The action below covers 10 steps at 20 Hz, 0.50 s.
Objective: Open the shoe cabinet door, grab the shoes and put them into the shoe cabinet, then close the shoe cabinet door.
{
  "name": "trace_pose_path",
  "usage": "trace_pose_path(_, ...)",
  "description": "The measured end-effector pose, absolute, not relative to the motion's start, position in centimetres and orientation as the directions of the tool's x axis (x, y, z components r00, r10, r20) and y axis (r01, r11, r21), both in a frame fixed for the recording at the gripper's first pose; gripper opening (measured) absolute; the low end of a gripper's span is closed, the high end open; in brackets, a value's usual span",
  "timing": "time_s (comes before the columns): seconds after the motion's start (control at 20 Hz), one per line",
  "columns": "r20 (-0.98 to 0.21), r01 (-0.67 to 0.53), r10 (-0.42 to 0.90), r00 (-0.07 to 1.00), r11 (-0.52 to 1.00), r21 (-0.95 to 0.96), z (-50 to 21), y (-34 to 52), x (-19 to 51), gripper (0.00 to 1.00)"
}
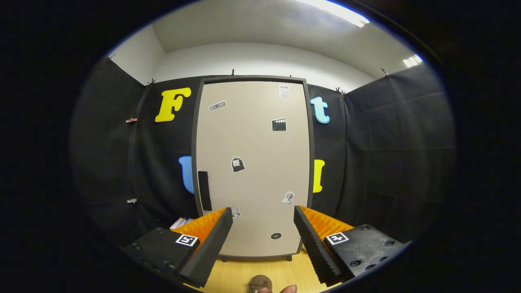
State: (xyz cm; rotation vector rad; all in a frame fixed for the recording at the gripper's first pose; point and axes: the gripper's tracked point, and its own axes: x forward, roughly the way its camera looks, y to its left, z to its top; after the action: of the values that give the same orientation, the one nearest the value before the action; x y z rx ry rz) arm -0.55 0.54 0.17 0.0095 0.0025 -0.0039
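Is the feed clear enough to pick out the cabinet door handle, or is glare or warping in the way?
Gripper view: the handle reads sharp and dark on the evenly lit shoe cabinet door, no glare; fisheye bows the door's edges; the open hand-held gripper is in focus.

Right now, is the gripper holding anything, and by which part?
Nothing is held. The gripper is open, its fingers spread apart with only air between them, facing the closed shoe cabinet door. The door's handle lies ahead, untouched.
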Motion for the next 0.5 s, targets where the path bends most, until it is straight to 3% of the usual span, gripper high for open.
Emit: trace_pose_path(0.5, -0.011, -0.118, 0.119, 0.993, 0.991, 0.063, 0.7, 9.0, 5.8, 0.97)
